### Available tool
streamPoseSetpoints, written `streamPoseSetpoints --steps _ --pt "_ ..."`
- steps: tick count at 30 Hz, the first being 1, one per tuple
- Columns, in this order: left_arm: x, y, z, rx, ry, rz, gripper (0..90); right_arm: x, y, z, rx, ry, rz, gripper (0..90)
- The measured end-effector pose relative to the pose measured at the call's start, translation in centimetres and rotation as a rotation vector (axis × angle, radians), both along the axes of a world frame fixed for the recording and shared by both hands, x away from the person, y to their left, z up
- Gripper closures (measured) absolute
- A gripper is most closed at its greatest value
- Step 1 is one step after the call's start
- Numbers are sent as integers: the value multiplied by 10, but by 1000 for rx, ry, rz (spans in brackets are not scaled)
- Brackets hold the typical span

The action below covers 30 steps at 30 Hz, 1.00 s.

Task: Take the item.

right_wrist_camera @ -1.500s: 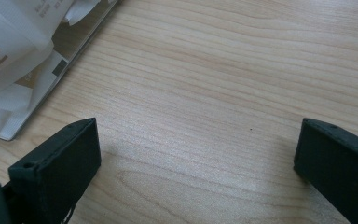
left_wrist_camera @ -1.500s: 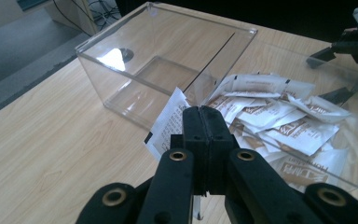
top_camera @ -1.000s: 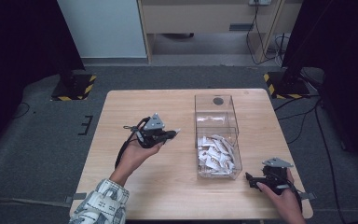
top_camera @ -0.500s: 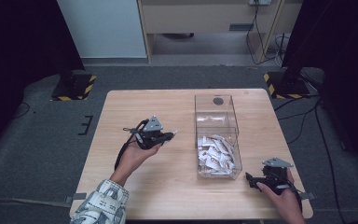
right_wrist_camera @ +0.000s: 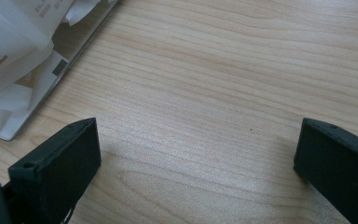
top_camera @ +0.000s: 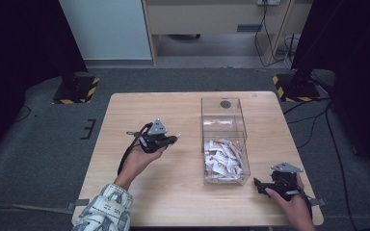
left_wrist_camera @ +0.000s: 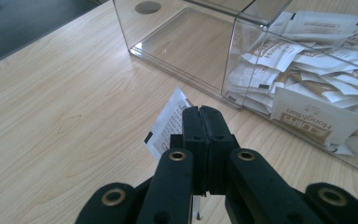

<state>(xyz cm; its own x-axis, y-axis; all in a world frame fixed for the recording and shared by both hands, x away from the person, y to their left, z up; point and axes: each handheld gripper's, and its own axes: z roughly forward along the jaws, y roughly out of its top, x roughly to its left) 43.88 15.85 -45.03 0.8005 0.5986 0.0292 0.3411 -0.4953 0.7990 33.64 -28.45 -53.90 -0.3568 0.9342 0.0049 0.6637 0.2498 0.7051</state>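
Observation:
My left gripper [top_camera: 172, 140] hovers over the middle of the wooden table [top_camera: 139, 110], its jaws shut on a white printed packet [left_wrist_camera: 168, 119] that sticks out to the left of the tips [left_wrist_camera: 200, 112]. To its right stands a clear two-part box [top_camera: 205, 120]. The box's far part is empty and its near part holds several white and tan packets [top_camera: 224, 156]. My right gripper [top_camera: 258, 183] rests low near the table's front right corner, just right of the box. Its jaws stand wide open over bare wood [right_wrist_camera: 196, 135].
The box's packets [right_wrist_camera: 9, 42] press against its clear wall at the upper left of the right gripper view. Yellow-black striped stand feet [top_camera: 77, 91] sit on the grey floor beyond the table. A cabinet [top_camera: 212, 19] with cables stands at the back.

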Motion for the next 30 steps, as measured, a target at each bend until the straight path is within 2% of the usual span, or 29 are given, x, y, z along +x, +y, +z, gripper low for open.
streamPoseSetpoints --steps 10,19,30 --pt "6 -3 -8 14 10 11 890 0 0 0 0 0 0 8" --pt "19 -4 -18 36 30 14 888 0 0 0 1 1 0 8" --pt "33 -7 -32 67 47 49 884 0 0 0 0 0 0 8"
